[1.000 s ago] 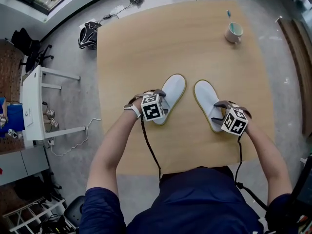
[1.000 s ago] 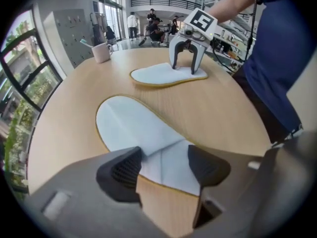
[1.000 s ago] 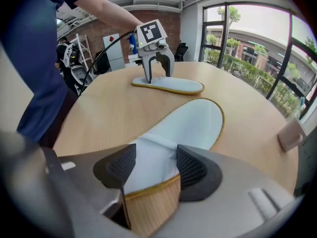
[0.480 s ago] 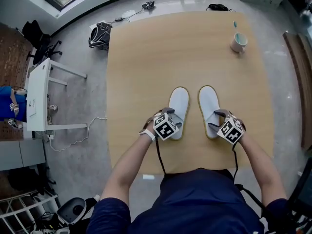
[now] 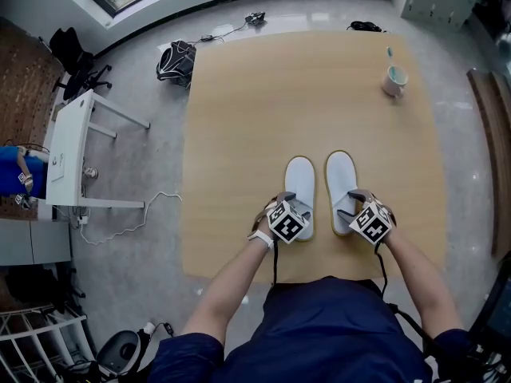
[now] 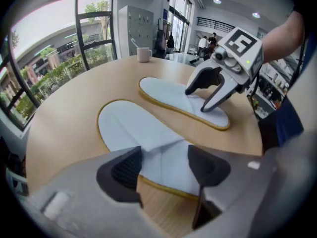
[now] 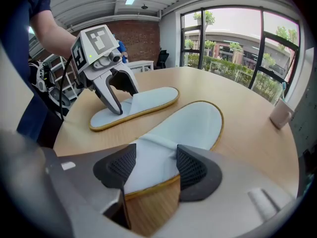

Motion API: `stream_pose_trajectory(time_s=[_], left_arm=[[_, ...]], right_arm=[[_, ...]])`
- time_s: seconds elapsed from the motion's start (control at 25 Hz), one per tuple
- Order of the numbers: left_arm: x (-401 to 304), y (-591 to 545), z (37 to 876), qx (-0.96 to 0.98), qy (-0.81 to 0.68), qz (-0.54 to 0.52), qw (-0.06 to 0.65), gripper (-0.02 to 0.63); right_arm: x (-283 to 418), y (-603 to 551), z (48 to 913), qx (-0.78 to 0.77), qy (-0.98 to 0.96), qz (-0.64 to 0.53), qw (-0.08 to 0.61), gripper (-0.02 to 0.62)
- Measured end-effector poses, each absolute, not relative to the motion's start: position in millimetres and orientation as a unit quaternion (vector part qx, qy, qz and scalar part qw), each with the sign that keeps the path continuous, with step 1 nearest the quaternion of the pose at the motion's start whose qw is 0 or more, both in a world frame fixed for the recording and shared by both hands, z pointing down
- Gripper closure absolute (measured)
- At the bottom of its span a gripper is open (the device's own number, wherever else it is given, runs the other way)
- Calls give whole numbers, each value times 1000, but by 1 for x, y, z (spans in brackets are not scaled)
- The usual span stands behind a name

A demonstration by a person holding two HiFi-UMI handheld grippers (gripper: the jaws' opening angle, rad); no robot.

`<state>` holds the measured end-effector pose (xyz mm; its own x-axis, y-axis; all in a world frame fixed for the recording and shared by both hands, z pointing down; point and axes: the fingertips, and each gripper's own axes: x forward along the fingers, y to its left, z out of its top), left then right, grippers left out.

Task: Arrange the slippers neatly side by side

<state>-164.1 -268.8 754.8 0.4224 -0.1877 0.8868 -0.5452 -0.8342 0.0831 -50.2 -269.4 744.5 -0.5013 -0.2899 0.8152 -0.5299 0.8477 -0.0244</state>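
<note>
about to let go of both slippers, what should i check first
1. Left claw on the left slipper: ok.
2. Right claw on the right slipper: ok.
3. Slippers parallel, toes about level: ok.
4. Narrow gap between them, no overlap: ok.
5. Heels flat on the table: cannot tell, the claws cover them.
6. Mug well clear: ok.

No readable text, brand, number or sign in any view that we can find. Closest thing: black-and-white square marker patterns on the cube of the left gripper (image 7: 124, 102) and the cube of the right gripper (image 6: 198, 100). Coded patterns only, no characters we can read.
</note>
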Motion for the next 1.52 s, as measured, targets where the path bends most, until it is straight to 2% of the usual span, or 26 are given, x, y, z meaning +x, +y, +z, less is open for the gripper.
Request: stream_pose_trajectory(time_s=[0.48,1.52], left_arm=[[-156,-261,755,808,-266,484,205,305],[-146,-259,760,807,-256,498,189,304]], right_arm=[[-65,-264,743,273,-848,156,427,330],[-72,-252,746,296,-837,167,429,331]])
